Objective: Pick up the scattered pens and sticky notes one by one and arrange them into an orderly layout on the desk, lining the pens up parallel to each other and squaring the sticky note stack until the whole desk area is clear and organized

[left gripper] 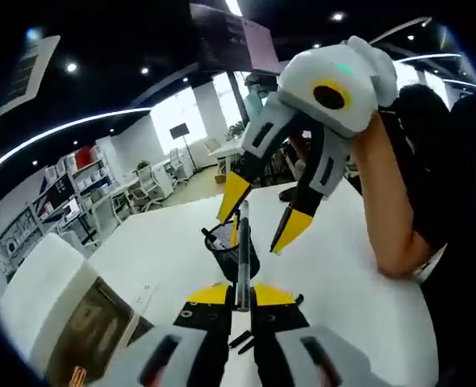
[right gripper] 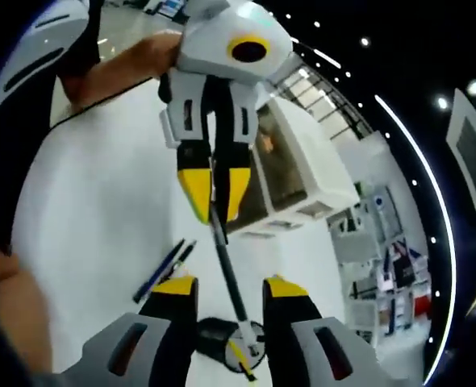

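— Yellow-tipped jaws of the left gripper [left gripper: 240,295] are pinching a dark pen [left gripper: 243,258] near one end; its shaft runs forward over the white tabletop [left gripper: 181,234], toward a black mesh pen cup [left gripper: 230,248].

— And the right gripper [left gripper: 258,214]?

— It hangs above the cup with its jaws spread, nothing between them. From the right gripper view, the pen [right gripper: 226,266] slants down from the left gripper [right gripper: 215,192] and passes between the right gripper's [right gripper: 228,300] parted jaws, its far end over the cup [right gripper: 222,339].

— So which step is this?

— My reading: one pen is being carried, or handed across, on its way to the row. Two more pens [right gripper: 167,268] already lie side by side on the tabletop, roughly parallel.

— What does the next move call for?

— Either the right gripper pinches the shaft before the left lets go, or the left swings the pen clear of the cup and lays it beside that pair, matching their angle. Sticky notes I can't make out.
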A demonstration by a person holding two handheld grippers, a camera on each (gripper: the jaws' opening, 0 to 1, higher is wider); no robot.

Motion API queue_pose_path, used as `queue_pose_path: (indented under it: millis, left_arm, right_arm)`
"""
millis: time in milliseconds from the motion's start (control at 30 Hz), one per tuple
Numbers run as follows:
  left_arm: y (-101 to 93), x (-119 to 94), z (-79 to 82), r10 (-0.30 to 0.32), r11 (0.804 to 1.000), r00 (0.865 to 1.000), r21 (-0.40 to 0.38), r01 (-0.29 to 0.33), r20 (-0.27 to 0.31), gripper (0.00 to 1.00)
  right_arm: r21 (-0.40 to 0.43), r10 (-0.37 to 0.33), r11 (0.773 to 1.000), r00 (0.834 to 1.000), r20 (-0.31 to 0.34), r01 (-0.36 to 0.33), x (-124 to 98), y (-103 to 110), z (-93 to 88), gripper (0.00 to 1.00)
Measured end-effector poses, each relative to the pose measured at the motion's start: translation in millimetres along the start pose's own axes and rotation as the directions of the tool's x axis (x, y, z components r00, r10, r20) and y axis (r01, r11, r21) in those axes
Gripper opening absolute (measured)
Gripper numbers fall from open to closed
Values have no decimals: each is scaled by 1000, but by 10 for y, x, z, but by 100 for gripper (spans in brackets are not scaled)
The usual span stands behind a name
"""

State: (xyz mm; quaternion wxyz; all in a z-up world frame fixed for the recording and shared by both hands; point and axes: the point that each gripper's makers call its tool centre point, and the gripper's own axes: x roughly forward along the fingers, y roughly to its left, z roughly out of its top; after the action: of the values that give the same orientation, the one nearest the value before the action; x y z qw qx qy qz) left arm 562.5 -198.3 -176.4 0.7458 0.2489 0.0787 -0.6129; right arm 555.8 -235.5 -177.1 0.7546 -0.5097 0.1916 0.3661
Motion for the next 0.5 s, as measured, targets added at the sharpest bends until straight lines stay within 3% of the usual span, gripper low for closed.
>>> queue_pose_path:
  millis: [133,200,500]
  left_arm:
    - [-34,22,-46,-40,999,999,-27,40,5,9]
    - [-15,8,-48,-43,998,999,-52,44,11,9]
    - [58,-53,-19,-58,994,997,-87,62,51,9]
  right_arm:
    - [-22,-10,1000,999,-48,9,42,-15,-10,28]
    - [-57,-25,998,994,-108,19,42,-29,-41,27]
    - [-148,-99,986,988,-121,80,69,-123,158,27]
